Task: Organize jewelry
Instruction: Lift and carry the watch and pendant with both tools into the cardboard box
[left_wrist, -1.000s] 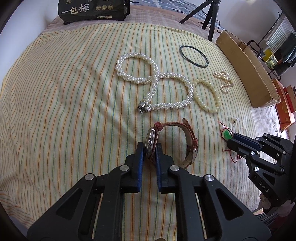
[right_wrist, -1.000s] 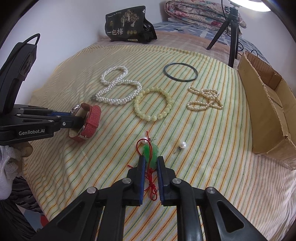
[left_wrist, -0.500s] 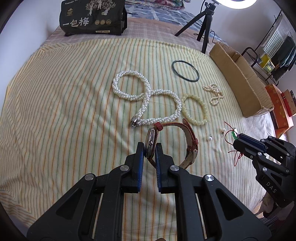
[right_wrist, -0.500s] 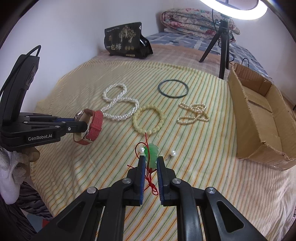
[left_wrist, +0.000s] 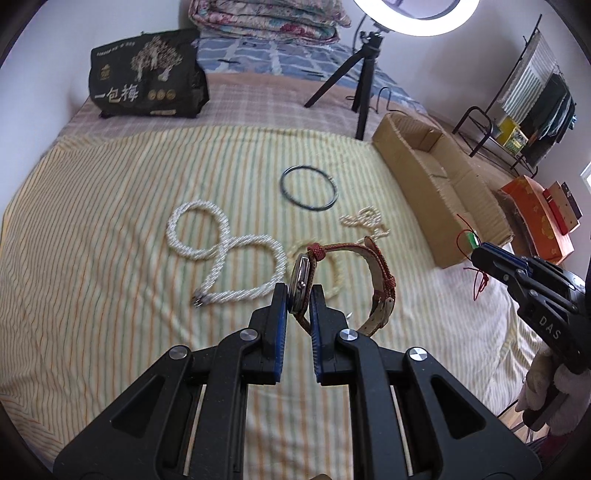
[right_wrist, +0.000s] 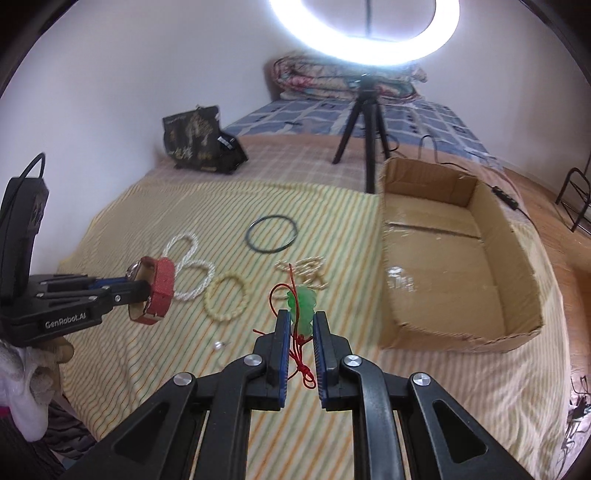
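The left gripper (left_wrist: 298, 291) is clamped on the case of a wristwatch (left_wrist: 303, 282), pinched edge-on so its red strap (left_wrist: 380, 273) loops free toward 2 o'clock without snagging; the watch hangs clear of the bedspread. In the right wrist view, the right gripper (right_wrist: 299, 317) is clenched on a green jade pendant (right_wrist: 303, 303), whose red cord (right_wrist: 300, 354) trails down between the fingers.

Beyond them, on the striped bedspread (left_wrist: 110, 258), the remaining pieces lie spread apart, probably so each can be picked singly: a small loose pearl (right_wrist: 218, 345) at 8 o'clock of the pendant, then a pale bead bracelet (right_wrist: 226, 300), a twisted pearl necklace (left_wrist: 225, 258) folded in a figure eight, a small tangled pearl strand (left_wrist: 364, 221), and farthest a dark thin bangle (left_wrist: 309, 188).

At 2 o'clock an open cardboard box (right_wrist: 517, 266) sits on the bed, likely the destination; something pale already lies on its floor.
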